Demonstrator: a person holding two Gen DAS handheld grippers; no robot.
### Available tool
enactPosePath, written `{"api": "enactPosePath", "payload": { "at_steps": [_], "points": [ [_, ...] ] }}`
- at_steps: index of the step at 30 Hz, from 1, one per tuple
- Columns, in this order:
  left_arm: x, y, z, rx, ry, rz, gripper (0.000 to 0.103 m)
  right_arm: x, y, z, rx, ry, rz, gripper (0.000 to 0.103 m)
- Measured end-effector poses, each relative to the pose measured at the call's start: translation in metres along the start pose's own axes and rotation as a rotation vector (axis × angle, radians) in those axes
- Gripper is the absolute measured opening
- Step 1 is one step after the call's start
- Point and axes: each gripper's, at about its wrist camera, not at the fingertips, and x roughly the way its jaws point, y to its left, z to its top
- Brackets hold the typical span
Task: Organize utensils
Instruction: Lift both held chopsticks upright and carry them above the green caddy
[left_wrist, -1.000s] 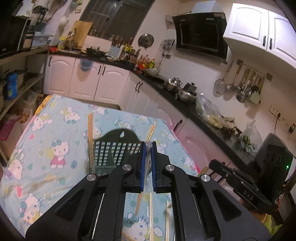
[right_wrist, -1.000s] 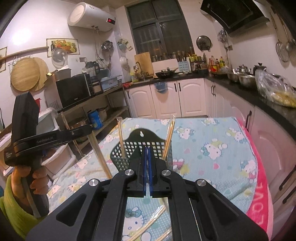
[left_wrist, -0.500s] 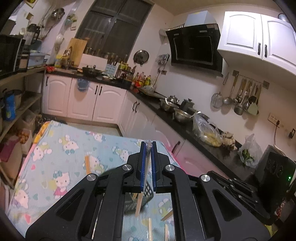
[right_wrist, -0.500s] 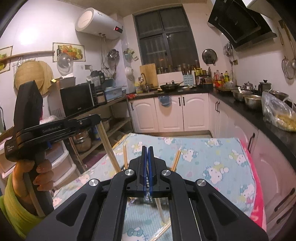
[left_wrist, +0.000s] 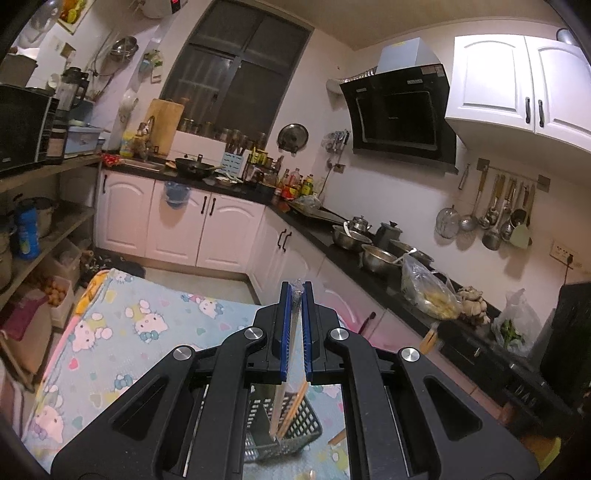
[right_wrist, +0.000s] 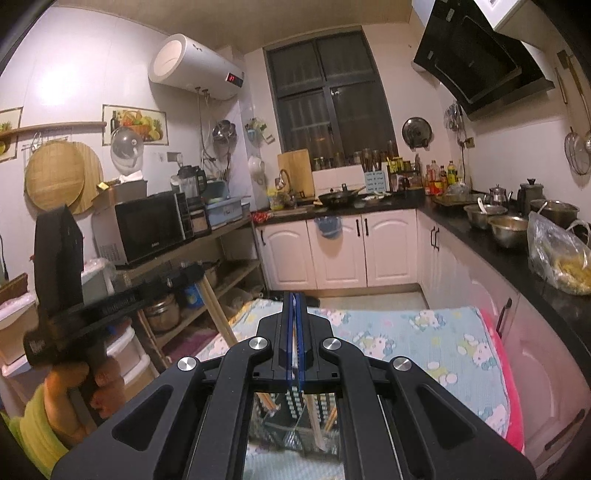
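A: Looking along the left tool (left_wrist: 295, 306), what did it have?

B: Its blue ribbed pads were pinched on a slim wooden chopstick (left_wrist: 283, 402) with a crinkled clear wrapper at the top end. The stick hung straight down, its lower end in or just above the dark plastic lattice basket (left_wrist: 303, 417); which one could not be told.

A: And the right tool (right_wrist: 294, 317)?

B: Closed too, narrow, with a pale chopstick (right_wrist: 317, 424) slanting down from between its pads towards the same mesh basket, where other wooden sticks (right_wrist: 266, 400) leaned.

A: Where did the basket sit?

B: On the desk (right_wrist: 424, 332), which was covered with a soft blue cartoon-cat cloth.

A: Anything else?

B: From the right view, a hand (right_wrist: 79, 391) in a yellow-green sleeve (right_wrist: 37, 432) gripped the other tool's matte black handle.
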Motion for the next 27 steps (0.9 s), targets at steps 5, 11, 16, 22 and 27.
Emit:
{"api": "enactPosePath", "payload": {
  "at_steps": [5, 11, 16, 22, 27],
  "points": [
    [0.008, 0.002, -0.002, 0.006, -0.003, 0.01, 0.001, 0.01, 0.0, 0.012, -0.006, -0.018, -0.002, 0.002],
    [0.018, 0.008, -0.007, 0.006, -0.005, 0.027, 0.001, 0.02, -0.002, 0.016, -0.001, -0.021, 0.001, 0.002],
    [0.028, 0.014, -0.014, -0.005, 0.008, 0.032, 0.001, 0.035, -0.004, 0.016, 0.01, -0.015, 0.005, 0.002],
    [0.038, 0.016, -0.024, -0.013, 0.023, 0.031, 0.001, 0.05, -0.007, 0.003, 0.031, -0.003, 0.003, 0.002],
    [0.044, 0.021, -0.036, -0.014, 0.036, 0.035, 0.001, 0.058, -0.014, -0.011, 0.052, 0.008, 0.004, 0.002]
  ]
}}
